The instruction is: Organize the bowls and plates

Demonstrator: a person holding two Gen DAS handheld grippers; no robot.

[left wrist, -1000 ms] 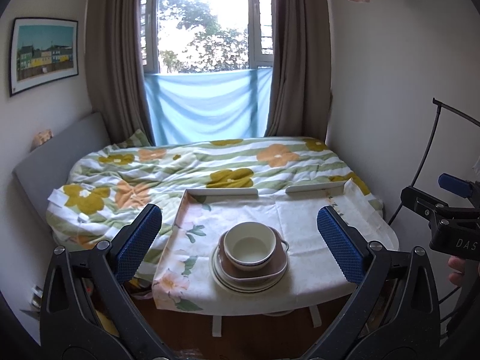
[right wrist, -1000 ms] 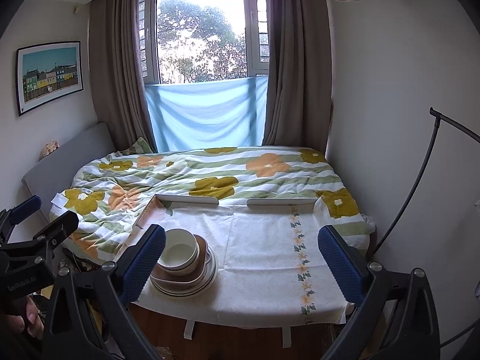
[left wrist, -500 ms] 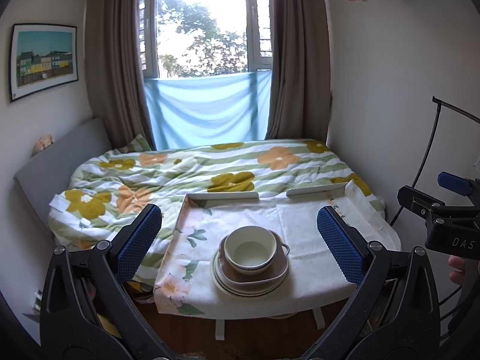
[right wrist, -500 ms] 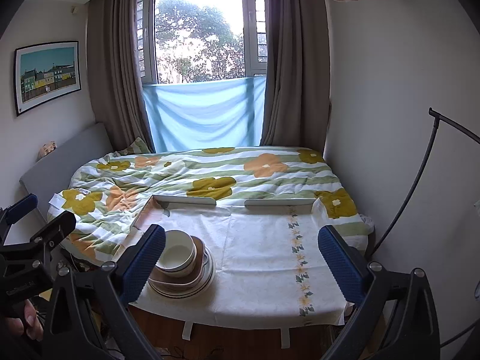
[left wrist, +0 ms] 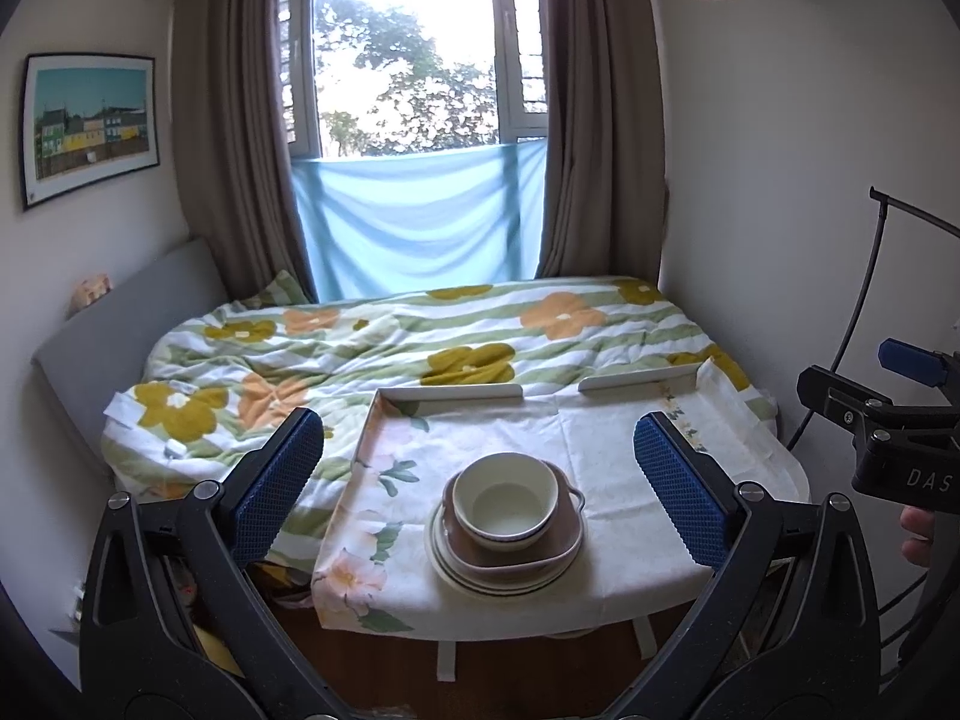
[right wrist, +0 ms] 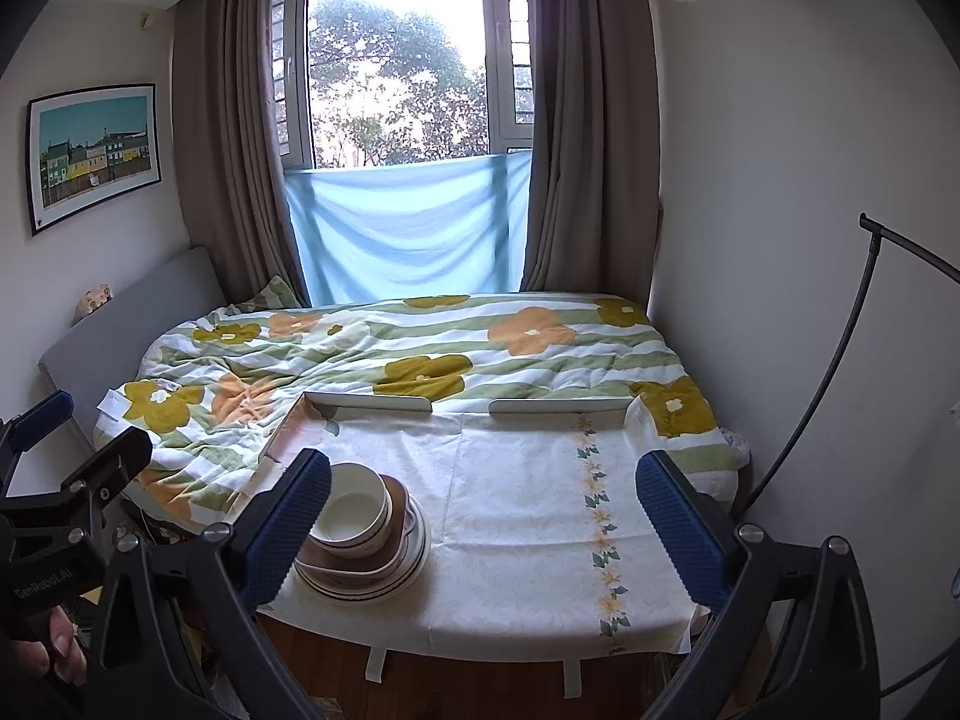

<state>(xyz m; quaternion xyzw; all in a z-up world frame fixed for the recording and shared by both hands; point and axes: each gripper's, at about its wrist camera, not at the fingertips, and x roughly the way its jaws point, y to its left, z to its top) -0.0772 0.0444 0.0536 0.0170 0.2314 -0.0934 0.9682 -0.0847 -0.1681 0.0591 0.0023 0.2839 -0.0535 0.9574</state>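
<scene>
Both views have eased back and tilted down a little since a second ago, so the stack sits slightly lower and closer in frame, though nothing on the bench (left wrist: 600,438) has been shifted. At the far left, a framed picture of coloured houses (left wrist: 90,126) hangs on the wall above a grey headboard. The left hand-held gripper (left wrist: 480,486) hangs released, blue pads wide apart and holding nothing, lined up with the dishes. These sit on the flowered cloth near the bench's front edge, toward its left side — a cream bowl (left wrist: 507,498) nested in a brownish square dish (left wrist: 528,546), which rests on a pile of striped round plates (left wrist: 498,579). Behind lies a bed with a flower-patterned duvet (left wrist: 420,336) under a curtained window. The right hand-held gripper (right wrist: 480,516) is likewise released and empty, its left pad overlapping the bowl's (right wrist: 351,510) edge in view — well short of touching.
</scene>
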